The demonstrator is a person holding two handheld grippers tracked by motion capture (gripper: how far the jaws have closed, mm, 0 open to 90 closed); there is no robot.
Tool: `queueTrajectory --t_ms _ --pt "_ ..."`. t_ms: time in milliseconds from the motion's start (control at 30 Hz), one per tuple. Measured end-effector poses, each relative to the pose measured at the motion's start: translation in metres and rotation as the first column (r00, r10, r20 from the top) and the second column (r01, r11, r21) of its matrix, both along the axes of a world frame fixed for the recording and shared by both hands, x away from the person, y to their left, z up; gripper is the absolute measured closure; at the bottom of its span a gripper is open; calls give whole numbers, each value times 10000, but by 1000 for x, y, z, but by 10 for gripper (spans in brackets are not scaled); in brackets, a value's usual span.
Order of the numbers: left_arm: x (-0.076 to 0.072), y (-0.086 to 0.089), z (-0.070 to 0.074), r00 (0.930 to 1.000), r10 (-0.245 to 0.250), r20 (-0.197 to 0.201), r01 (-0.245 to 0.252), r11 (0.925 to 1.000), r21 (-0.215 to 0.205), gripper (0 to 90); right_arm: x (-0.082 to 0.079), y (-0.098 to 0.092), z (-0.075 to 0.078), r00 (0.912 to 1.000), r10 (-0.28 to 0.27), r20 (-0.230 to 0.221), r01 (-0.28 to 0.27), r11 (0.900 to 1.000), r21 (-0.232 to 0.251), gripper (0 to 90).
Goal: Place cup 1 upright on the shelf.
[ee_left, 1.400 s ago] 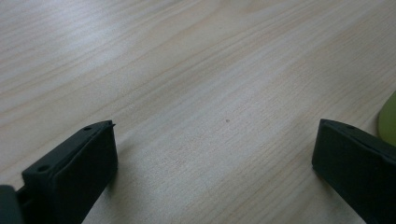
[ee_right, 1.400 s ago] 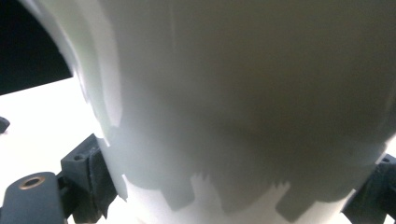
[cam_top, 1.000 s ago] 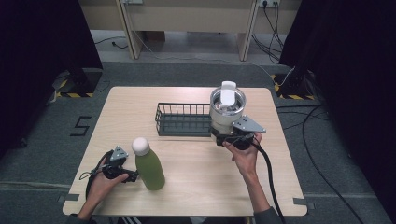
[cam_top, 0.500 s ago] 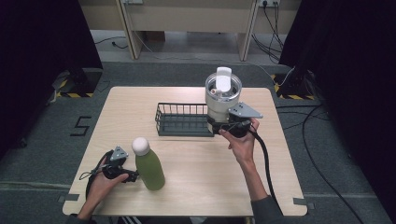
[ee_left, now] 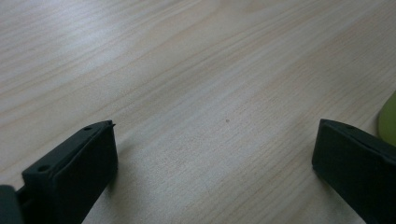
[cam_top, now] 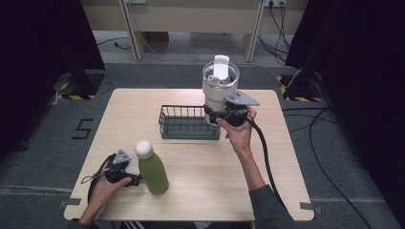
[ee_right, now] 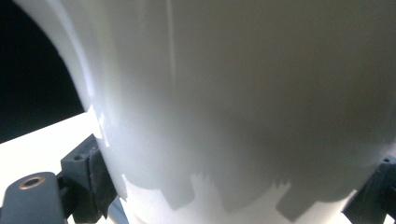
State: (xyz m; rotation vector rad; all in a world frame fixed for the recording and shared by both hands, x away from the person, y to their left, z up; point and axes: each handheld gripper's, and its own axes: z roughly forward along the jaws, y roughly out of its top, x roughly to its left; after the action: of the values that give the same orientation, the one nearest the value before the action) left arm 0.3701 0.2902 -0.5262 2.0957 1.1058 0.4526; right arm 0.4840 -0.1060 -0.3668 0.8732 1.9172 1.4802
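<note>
A white tumbler [cam_top: 218, 88] with a clear lid is held up in the air beside the right end of a black wire basket [cam_top: 188, 129]. My right gripper [cam_top: 217, 116] is shut on its lower part. In the right gripper view the tumbler's white wall [ee_right: 243, 93] sits between the two jaws of the right gripper [ee_right: 233, 191]. A green bottle [cam_top: 152, 168] with a white cap stands upright near the table's front left. My left gripper [cam_top: 135, 179] rests just left of it, open, with bare wood between the jaws of the left gripper [ee_left: 215, 154]. The bottle's edge [ee_left: 388, 116] shows at the right.
The wire basket stands at the middle back of the wooden table [cam_top: 191, 191]. A black cable [cam_top: 265, 157] trails from the right gripper along the person's forearm. Dark curtains and floor cables surround the table.
The right gripper has lifted the tumbler off the table and carried it up and slightly left, toward the basket's right end. The left gripper and green bottle have stayed put.
</note>
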Motion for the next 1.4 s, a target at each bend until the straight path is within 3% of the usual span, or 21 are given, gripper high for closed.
queueTrajectory --t_ms 233,633,1400 --pt "0 0 0 10000 -3 -2 3 10000 5 0 13 8 0 10000 -82 29 82 9999 -75 112" --pt "0 0 0 10000 10 -2 -10 10000 -12 0 30 18 -14 9999 -86 -128 87 9999 100 112" --pt "0 0 0 10000 11 -1 -11 10000 -14 0 43 29 -37 9990 -118 -423 118 9999 -8 111"
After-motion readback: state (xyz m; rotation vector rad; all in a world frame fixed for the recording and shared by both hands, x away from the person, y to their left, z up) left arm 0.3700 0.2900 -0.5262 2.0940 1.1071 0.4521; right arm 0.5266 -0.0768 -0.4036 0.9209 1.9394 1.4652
